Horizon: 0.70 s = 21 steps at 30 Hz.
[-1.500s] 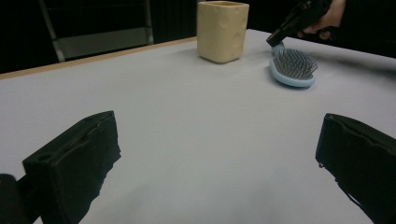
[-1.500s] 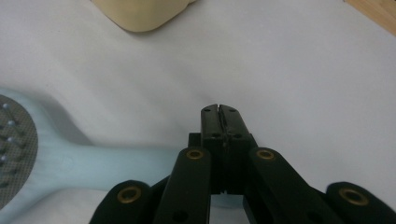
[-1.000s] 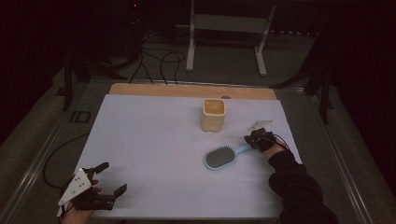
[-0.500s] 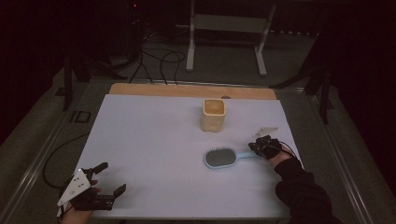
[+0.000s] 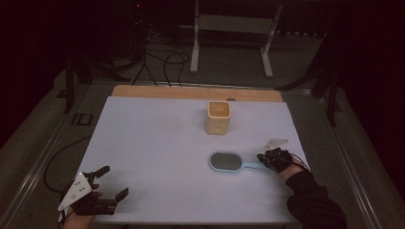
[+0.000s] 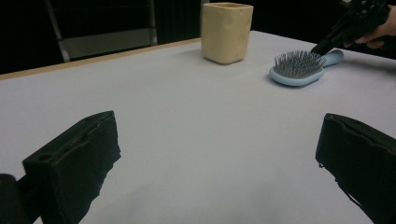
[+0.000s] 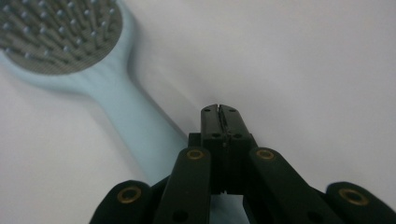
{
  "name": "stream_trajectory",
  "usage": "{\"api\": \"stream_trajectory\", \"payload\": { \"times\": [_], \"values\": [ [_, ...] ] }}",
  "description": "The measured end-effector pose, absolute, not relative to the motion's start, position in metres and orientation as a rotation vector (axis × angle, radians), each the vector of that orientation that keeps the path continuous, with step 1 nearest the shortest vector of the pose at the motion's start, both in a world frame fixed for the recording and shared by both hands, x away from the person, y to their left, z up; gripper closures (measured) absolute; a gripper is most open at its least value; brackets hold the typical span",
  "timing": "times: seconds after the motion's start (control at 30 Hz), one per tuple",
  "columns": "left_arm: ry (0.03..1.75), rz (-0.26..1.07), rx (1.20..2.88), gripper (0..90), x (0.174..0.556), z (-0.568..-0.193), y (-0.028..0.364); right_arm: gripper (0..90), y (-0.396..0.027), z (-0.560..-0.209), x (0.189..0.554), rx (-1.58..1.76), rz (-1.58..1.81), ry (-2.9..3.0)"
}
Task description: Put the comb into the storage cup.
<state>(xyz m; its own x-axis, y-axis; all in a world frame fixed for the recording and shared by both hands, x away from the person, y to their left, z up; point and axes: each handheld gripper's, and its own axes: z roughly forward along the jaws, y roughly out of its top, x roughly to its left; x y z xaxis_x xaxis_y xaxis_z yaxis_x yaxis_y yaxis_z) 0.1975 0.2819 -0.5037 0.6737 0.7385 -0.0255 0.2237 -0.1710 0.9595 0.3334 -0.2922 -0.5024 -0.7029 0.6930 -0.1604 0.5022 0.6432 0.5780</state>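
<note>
A light blue hairbrush lies bristles-up on the white desk, toward its right side, with the handle pointing right. The right claw sits at the end of that handle, just above or beside it. In the right gripper view this claw has its two jaws pressed together with nothing between them, and the brush handle runs past on the left of the jaws and passes under the gripper body; whether the tips touch the handle I cannot tell. The person's right hand and dark sleeve come in from the desk's lower right.

Behind the brush, near the middle of the desk, a pale yellow cup stands upright, well apart from it.

The left claw rests at the near left corner of the desk, far from the brush. Its jaws are spread wide, and in the left gripper view only bare desk lies between them.
</note>
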Motion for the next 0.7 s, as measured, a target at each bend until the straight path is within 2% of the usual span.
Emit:
{"api": "stream_trajectory", "payload": {
  "times": [0.7],
  "values": [
    [0.786,0.555,1.716,0.0,0.197,-0.503,0.283,90.0,-0.294,-0.509,0.285,0.953,0.751,2.536]
  ]
}}
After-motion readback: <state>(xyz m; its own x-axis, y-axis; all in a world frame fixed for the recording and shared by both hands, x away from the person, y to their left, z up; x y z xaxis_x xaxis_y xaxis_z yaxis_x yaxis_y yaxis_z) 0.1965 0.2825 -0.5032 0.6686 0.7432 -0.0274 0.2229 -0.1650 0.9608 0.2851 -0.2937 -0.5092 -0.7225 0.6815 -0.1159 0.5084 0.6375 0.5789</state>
